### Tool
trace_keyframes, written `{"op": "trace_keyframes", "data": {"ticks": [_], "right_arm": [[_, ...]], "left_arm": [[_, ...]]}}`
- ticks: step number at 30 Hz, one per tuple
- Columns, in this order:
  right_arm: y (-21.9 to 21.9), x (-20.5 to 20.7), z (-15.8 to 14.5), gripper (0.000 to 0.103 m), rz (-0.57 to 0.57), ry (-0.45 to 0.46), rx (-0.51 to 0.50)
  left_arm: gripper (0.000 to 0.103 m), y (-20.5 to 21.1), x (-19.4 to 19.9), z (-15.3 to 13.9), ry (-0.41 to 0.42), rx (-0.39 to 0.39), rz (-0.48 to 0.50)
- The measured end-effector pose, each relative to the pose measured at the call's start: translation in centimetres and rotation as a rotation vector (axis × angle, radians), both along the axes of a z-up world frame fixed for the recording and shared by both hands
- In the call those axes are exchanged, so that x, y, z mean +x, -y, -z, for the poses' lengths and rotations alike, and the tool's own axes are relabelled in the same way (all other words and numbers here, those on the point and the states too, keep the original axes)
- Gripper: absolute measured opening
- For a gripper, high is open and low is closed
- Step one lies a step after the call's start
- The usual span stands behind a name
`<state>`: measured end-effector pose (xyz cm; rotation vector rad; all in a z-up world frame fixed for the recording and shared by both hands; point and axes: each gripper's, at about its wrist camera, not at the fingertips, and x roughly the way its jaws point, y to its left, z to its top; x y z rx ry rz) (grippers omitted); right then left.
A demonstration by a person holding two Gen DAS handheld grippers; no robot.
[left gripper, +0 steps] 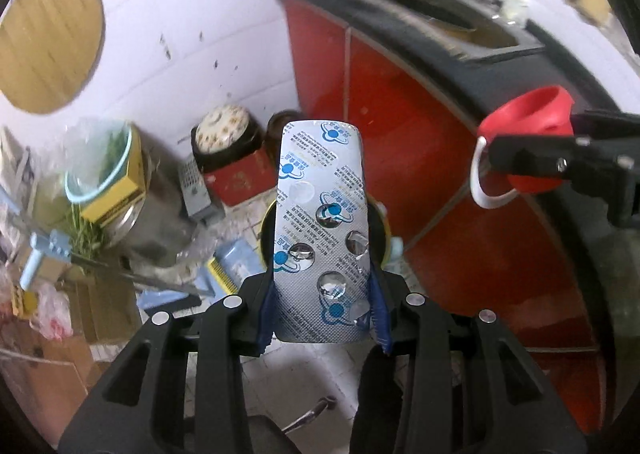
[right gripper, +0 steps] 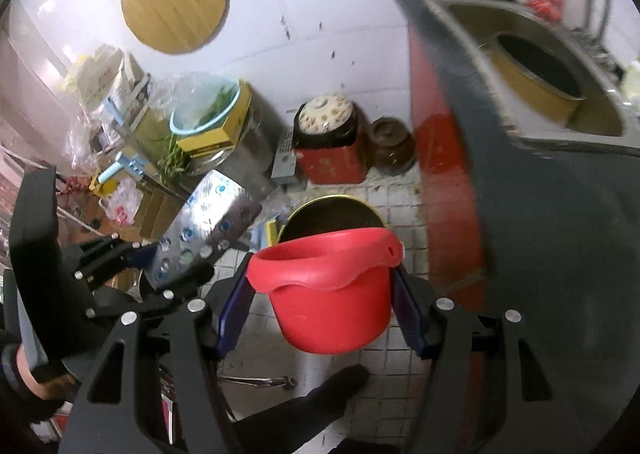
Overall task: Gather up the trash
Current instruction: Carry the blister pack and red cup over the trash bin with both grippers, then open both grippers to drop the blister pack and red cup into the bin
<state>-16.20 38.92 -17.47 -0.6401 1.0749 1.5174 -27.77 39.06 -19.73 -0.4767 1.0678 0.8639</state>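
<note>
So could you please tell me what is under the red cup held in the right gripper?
Beneath the red cup in the right gripper stands an open round tin with a yellow rim on the tiled floor. The cup hides most of its dark inside, so its contents cannot be seen.

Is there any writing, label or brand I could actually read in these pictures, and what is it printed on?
None can be quoted.
Blister pack in the left gripper: blue logos and rows of small print, too small to read.
Yellow box: dark band with lettering, blurred.
Red box: faint markings, unreadable.
Red cup in the right gripper: no text.
</note>
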Motion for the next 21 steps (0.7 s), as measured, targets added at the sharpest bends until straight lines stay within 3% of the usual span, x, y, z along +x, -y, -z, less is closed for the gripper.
{"op": "trace_keyframes", "data": {"ticks": [3, 9, 15, 16, 18, 21], "right_arm": [[-2.6, -0.9, 3.2, 0.062, -0.009, -0.007, -0.042], [-6.8, -1.3, 9.2, 0.062, -0.014, -0.009, -0.119], [-9.1, -1.2, 11.6, 0.063, -0.009, -0.018, -0.147], [-9.3, -1.2, 11.9, 0.065, -0.012, -0.018, -0.152], [-9.7, -1.2, 12.0, 0.078, -0.006, -0.016, -0.152], [-9.8, -0.9, 11.8, 0.079, 0.0, -0.034, -0.149]], "left_arm": [[0.038, -2.2, -0.8, 3.6, 0.027, -0.061, -0.039], [0.038, -5.3, -0.7, 8.4, 0.049, -0.101, -0.063], [0.039, -7.3, -0.6, 11.2, 0.06, -0.127, -0.078], [0.054, -7.6, -0.6, 11.4, 0.057, -0.125, -0.077], [0.075, -7.9, -0.8, 11.4, 0.072, -0.119, -0.083], [0.075, -8.4, -0.9, 11.2, 0.07, -0.112, -0.079]]}}
